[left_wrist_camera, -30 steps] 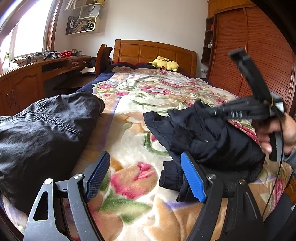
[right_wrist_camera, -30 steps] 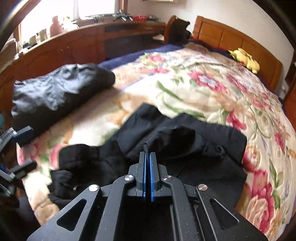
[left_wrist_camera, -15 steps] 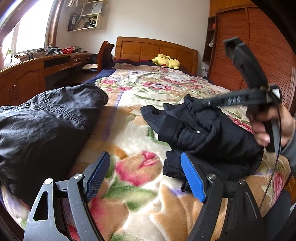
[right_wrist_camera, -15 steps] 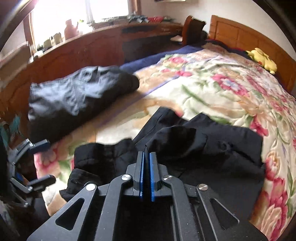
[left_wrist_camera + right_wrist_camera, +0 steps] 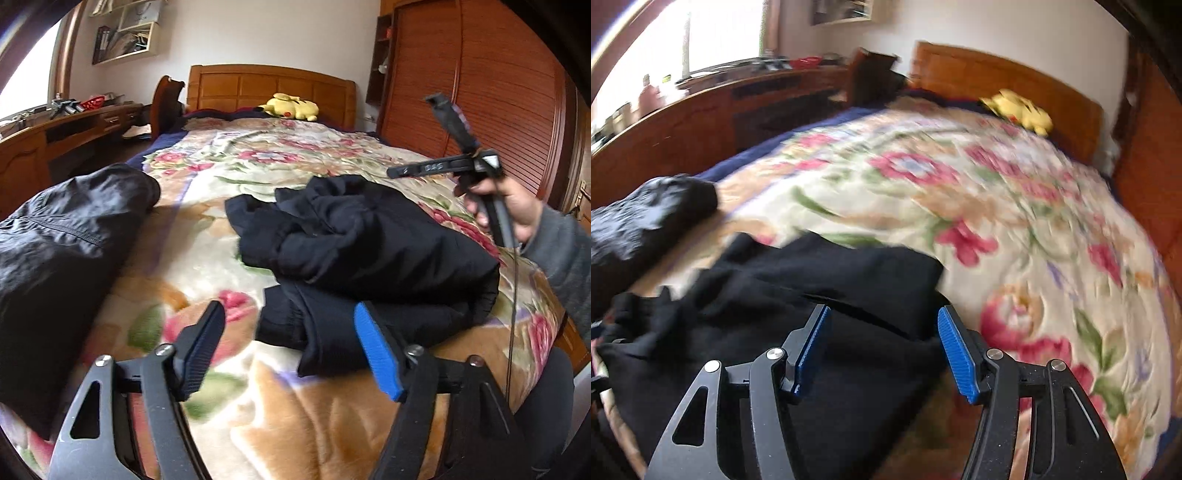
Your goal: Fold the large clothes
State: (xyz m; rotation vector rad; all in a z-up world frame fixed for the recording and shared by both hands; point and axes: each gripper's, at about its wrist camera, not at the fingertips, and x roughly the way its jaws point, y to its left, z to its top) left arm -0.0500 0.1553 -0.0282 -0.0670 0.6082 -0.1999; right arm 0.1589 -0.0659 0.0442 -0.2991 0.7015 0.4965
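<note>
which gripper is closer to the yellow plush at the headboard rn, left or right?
Right, by a modest margin. The right gripper hangs open above the black jacket, further up the bed toward the yellow plush. The left gripper, also open, hovers at the foot end.

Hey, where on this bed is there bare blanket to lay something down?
Most room: the floral blanket between the black garment and the yellow plush toy. A narrower strip runs between that garment and the dark jacket. The near edge is crowded by both.

Left gripper [image 5: 288, 347] spread above black garment [image 5: 362, 240].
</note>
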